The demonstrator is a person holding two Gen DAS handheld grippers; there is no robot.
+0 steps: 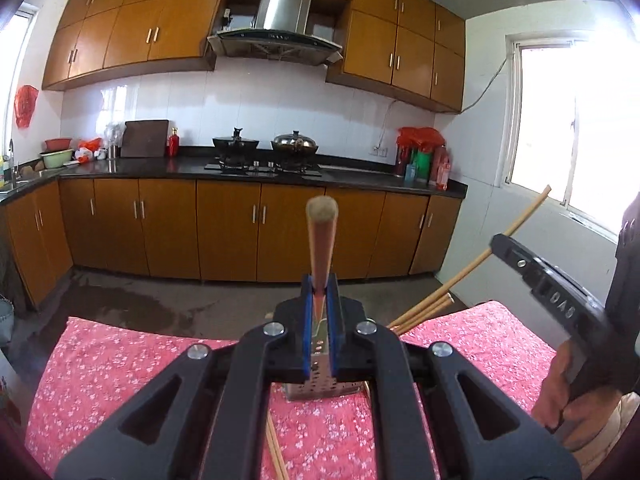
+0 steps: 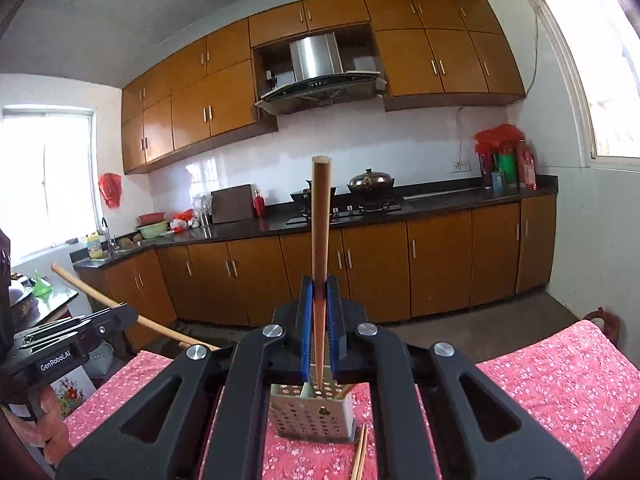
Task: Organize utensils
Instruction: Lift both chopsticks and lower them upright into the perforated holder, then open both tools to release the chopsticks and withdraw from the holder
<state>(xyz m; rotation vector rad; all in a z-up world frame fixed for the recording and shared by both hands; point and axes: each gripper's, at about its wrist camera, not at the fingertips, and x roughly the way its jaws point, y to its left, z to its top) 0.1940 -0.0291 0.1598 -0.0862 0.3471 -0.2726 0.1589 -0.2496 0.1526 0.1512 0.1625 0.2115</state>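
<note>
My left gripper [image 1: 320, 285] is shut on a wooden chopstick [image 1: 322, 236] that points up and away. A perforated metal utensil holder [image 1: 320, 390] stands right below it on the pink floral tablecloth [image 1: 120, 364]. My right gripper [image 2: 320, 286] is shut on another chopstick [image 2: 320, 220], above the same holder [image 2: 312, 416], which has sticks inside. In the left wrist view the right gripper [image 1: 498, 242] shows at the right with its chopstick [image 1: 528, 212]. In the right wrist view the left gripper [image 2: 128, 314] shows at the left with its chopstick [image 2: 88, 290].
Loose chopsticks [image 1: 276, 452] lie on the cloth beside the holder, also seen as loose chopsticks [image 2: 360, 456]. A person's hand [image 1: 568, 396] grips the right tool. Beyond the table's far edge lie bare floor, brown cabinets and a counter with pots [image 1: 296, 142] on a stove.
</note>
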